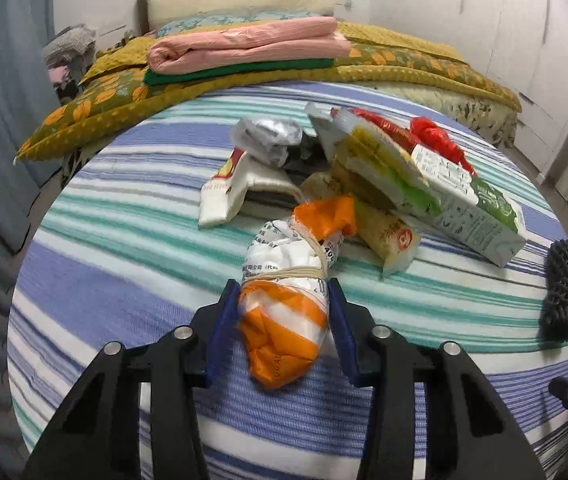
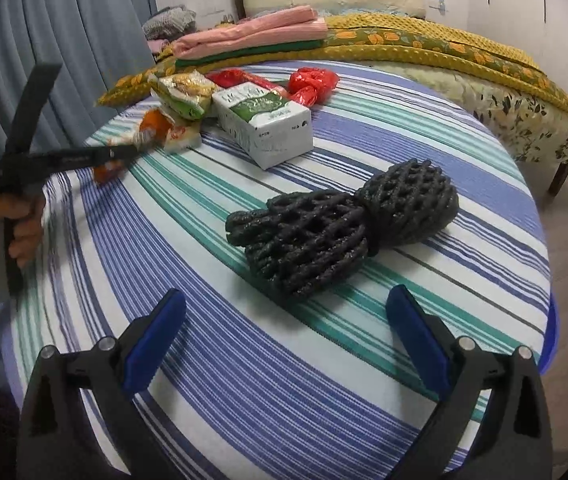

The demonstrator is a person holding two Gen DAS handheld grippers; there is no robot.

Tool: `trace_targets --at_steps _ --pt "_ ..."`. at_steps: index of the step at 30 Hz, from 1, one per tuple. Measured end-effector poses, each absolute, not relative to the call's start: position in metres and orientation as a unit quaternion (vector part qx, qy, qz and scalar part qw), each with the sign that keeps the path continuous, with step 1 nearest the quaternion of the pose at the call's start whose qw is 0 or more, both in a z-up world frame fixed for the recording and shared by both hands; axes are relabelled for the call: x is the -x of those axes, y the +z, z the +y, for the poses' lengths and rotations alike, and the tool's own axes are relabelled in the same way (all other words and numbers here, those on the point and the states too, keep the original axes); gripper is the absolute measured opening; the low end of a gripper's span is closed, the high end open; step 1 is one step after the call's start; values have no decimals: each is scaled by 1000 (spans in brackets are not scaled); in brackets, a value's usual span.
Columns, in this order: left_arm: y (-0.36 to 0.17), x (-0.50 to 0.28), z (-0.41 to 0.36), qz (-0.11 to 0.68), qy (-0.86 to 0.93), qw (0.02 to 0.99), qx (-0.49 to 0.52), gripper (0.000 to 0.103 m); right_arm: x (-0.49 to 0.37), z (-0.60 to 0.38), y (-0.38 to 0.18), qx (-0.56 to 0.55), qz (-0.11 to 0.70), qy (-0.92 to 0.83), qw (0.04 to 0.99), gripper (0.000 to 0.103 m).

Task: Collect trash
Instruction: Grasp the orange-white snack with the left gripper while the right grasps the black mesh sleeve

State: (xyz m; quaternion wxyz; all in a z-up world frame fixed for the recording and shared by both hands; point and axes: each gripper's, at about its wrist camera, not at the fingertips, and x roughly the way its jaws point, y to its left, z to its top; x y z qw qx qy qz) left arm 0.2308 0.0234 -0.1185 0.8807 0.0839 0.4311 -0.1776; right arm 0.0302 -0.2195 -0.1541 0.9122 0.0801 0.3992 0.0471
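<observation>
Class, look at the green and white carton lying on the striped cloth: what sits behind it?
Behind the carton lie a knotted red plastic bag and a flat red packet. The carton hides the packet's lower part, so its full shape cannot be seen.

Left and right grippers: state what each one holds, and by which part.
The left gripper clamps the orange-and-white plastic bundle tied with rubber bands across its orange-striped near end. The right gripper holds nothing; its jaws stand open.

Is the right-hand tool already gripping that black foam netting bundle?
No: the right tool hangs wide open above the striped cloth, and the black foam netting bundle lies untouched just ahead of its blue pads.
</observation>
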Motion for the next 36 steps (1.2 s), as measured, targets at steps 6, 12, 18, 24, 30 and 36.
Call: trace_targets --at_steps 6,12,18,24,30,36 --pt "-114 -170 34 452 -123 883 -15 44 -26 -257 -141 -200 384 57 900 97" --pt "-118 -114 12 434 -124 892 -2 58 -68 -257 -143 -267 412 53 869 99" --pt "-124 -105 7 440 -137 888 -16 79 -90 -229 -144 -89 429 23 899 63" --pt "-124 -101 25 439 -153 885 -5 85 -69 -256 -144 -37 443 84 892 62" --pt "-123 -103 31 444 -166 880 5 88 -46 -292 -142 -30 449 73 890 76" --pt "-119 -109 34 452 -183 873 27 89 -35 -307 -134 -103 436 71 891 85"
